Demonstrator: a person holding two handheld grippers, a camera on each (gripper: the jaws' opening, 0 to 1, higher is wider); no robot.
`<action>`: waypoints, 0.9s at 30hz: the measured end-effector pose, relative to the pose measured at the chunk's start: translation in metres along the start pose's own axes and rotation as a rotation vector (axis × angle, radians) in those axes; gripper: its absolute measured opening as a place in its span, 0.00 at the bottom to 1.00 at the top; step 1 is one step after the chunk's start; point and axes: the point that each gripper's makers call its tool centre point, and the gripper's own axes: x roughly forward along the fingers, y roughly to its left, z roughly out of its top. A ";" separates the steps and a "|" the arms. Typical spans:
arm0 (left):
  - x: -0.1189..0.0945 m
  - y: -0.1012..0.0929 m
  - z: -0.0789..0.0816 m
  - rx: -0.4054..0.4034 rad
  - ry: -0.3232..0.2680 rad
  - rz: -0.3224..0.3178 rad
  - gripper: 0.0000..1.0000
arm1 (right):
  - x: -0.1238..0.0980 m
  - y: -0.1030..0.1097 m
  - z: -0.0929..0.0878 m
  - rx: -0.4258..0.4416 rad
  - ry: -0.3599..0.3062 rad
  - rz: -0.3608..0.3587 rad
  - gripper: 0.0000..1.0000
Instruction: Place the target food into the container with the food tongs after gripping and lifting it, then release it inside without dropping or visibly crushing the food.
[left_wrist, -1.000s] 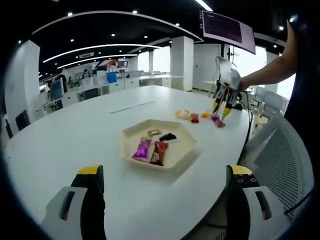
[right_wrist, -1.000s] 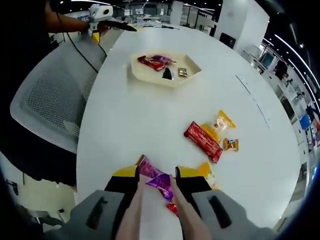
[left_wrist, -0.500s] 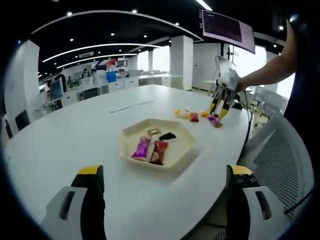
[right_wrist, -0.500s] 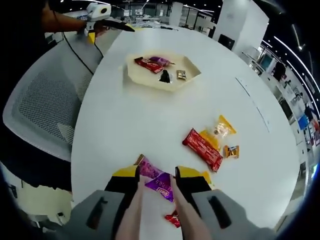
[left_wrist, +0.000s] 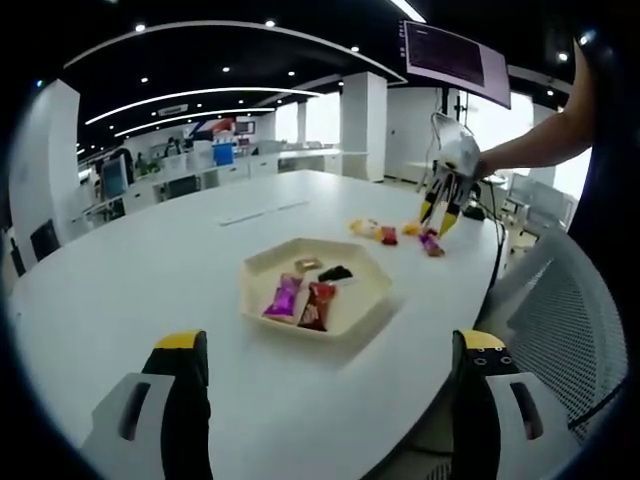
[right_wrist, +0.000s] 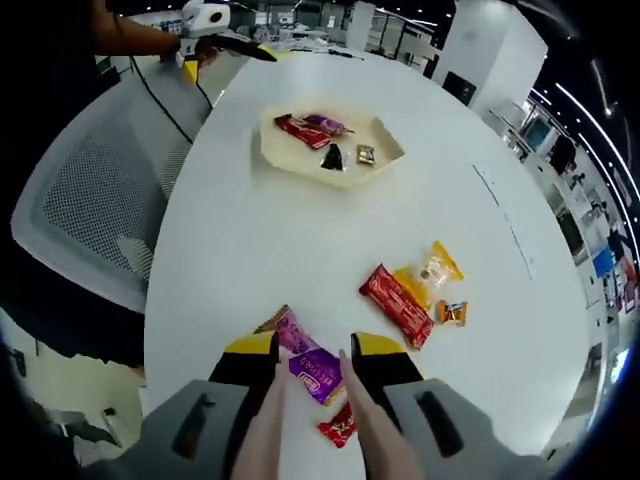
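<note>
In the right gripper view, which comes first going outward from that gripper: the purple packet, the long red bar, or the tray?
1. Purple packet, between the tongs in the right gripper.
2. Long red bar, on the table to the right.
3. Tray, farthest, up the table, snacks inside.

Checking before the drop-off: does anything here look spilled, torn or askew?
Nothing stands out. The purple packet sits intact between the right gripper's tongs, loose snacks lie flat on the table, and the tray sits level.
</note>
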 end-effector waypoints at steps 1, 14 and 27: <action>0.000 0.000 0.000 0.000 0.001 0.000 0.98 | 0.000 0.001 0.001 -0.012 -0.001 0.005 0.28; 0.000 0.002 -0.001 -0.009 0.001 0.007 0.99 | 0.021 0.012 -0.008 -0.093 0.067 0.103 0.28; 0.000 0.003 0.000 -0.009 0.000 0.008 0.99 | 0.021 -0.005 -0.016 0.254 0.095 0.021 0.21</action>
